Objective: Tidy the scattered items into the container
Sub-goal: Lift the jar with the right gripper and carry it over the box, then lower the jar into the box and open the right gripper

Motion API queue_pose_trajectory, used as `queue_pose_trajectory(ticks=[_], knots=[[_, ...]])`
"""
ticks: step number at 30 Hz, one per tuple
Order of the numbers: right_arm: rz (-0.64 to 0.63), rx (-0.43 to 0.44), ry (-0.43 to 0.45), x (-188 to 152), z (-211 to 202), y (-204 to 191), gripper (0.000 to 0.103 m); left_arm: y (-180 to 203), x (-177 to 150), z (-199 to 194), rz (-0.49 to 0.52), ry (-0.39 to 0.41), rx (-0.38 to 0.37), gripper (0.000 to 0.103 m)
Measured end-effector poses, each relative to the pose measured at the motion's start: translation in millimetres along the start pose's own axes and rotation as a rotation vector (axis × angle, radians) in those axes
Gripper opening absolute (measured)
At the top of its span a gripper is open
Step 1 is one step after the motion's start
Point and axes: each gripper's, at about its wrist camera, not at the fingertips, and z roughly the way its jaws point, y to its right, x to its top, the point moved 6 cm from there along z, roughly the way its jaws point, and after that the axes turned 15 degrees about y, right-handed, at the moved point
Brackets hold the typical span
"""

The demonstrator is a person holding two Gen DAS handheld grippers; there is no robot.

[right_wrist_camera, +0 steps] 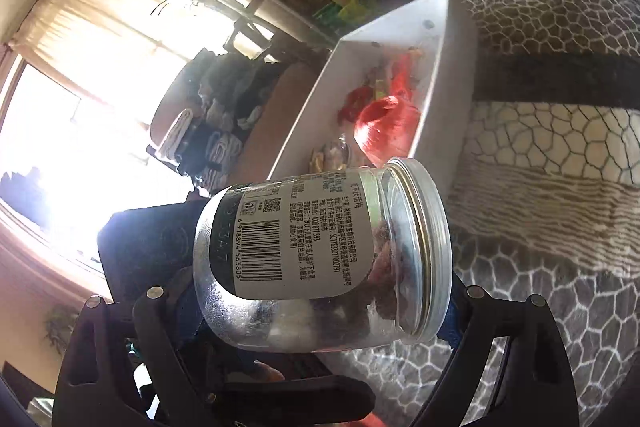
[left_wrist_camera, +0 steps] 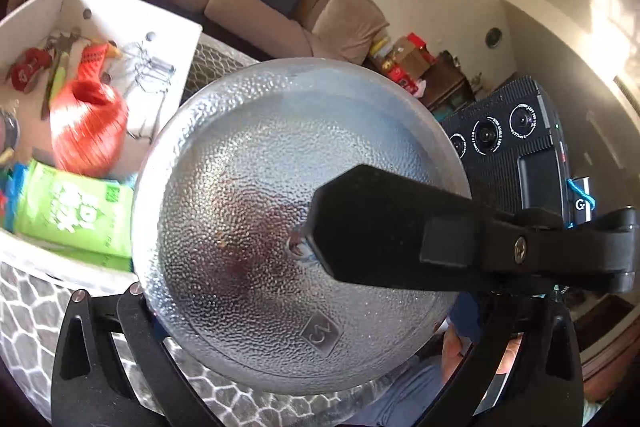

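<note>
A clear dimpled plastic jar with a silver screw lid and a white printed label is held on its side in mid-air, lid toward three o'clock, clamped end to end between the jaws of the right gripper. The left gripper is pressed against its base and side. At twelve o'clock a white rectangular box, holding an orange mesh bag, is seen on the patterned bed cover.
</note>
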Motion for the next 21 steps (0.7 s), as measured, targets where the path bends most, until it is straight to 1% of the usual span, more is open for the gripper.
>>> queue_pose_trajectory(ticks=[4, 7, 9, 11, 12, 14, 16, 17, 18, 19, 21], knots=[[0.0, 0.03, -0.031, 24, 46, -21, 0.091, -39, 52, -10, 0.03, 0.016, 0.068, 0.102], [-0.02, 0.033, -0.065, 41, 95, -34, 0.09, -77, 91, -8, 0.038, 0.011, 0.118, 0.102], [0.009, 0.043, -0.075, 54, 128, -34, 0.09, -107, 111, -4, 0.045, -0.001, 0.164, 0.102], [0.043, 0.044, -0.092, 65, 162, -27, 0.09, -140, 127, 6, 0.032, -0.032, 0.201, 0.103], [0.051, 0.037, -0.1, 70, 177, -21, 0.09, -158, 134, 11, 0.017, -0.042, 0.224, 0.103], [0.086, 0.01, -0.113, 79, 209, -6, 0.09, -196, 147, 18, -0.032, -0.036, 0.269, 0.103], [0.145, -0.021, -0.116, 87, 238, 17, 0.09, -228, 152, 23, -0.088, -0.03, 0.289, 0.103], [0.164, -0.035, -0.117, 90, 251, 27, 0.09, -241, 152, 22, -0.1, -0.016, 0.312, 0.103], [0.163, -0.07, -0.118, 91, 264, 36, 0.09, -252, 152, 21, -0.113, -0.004, 0.33, 0.103], [0.152, -0.119, -0.123, 92, 277, 44, 0.09, -262, 150, 19, -0.135, 0.0, 0.333, 0.103], [0.144, -0.174, -0.132, 94, 300, 57, 0.09, -278, 144, 13, -0.164, 0.008, 0.333, 0.103]])
